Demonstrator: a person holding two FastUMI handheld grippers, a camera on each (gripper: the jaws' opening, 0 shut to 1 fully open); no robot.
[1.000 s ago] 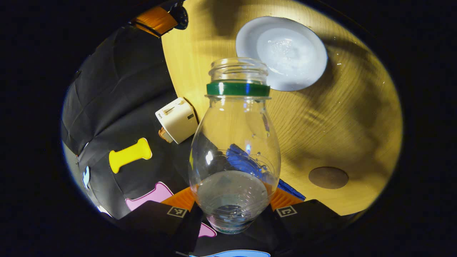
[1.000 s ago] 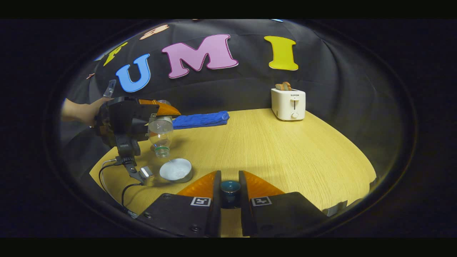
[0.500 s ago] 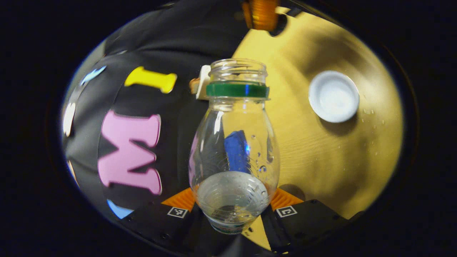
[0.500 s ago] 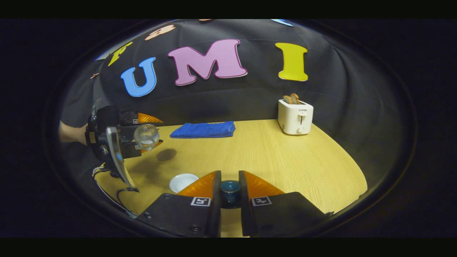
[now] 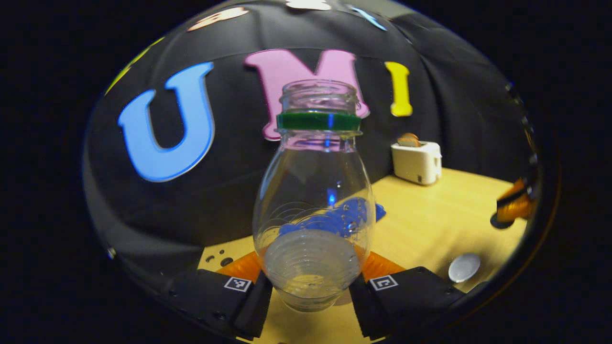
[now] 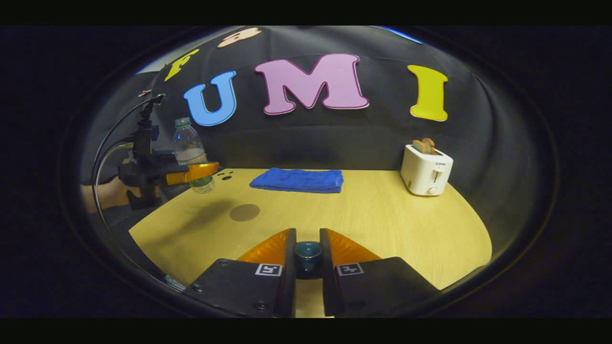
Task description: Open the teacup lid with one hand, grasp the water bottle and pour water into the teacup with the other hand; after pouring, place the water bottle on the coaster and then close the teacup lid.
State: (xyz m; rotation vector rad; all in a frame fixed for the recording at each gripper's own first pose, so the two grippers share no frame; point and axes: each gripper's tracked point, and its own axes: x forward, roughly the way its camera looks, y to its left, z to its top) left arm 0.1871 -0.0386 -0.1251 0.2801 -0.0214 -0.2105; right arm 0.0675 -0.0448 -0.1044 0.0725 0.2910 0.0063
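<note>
The small dark teal teacup lid (image 6: 308,252) is half hidden between the right gripper (image 6: 308,248) jaws, which clamp it. The left gripper (image 5: 310,274) jaws squeeze the clear plastic water bottle (image 5: 313,200), uncapped, green-ringed, upright above the yellow wooden counter (image 6: 363,215), its base cut off from sight.

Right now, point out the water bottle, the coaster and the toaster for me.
water bottle (image 5: 313,191): left gripper view, on its clear belly.
coaster (image 6: 244,212): right gripper view, middle of the brown disc.
toaster (image 6: 425,174): right gripper view, on its white front face.
</note>
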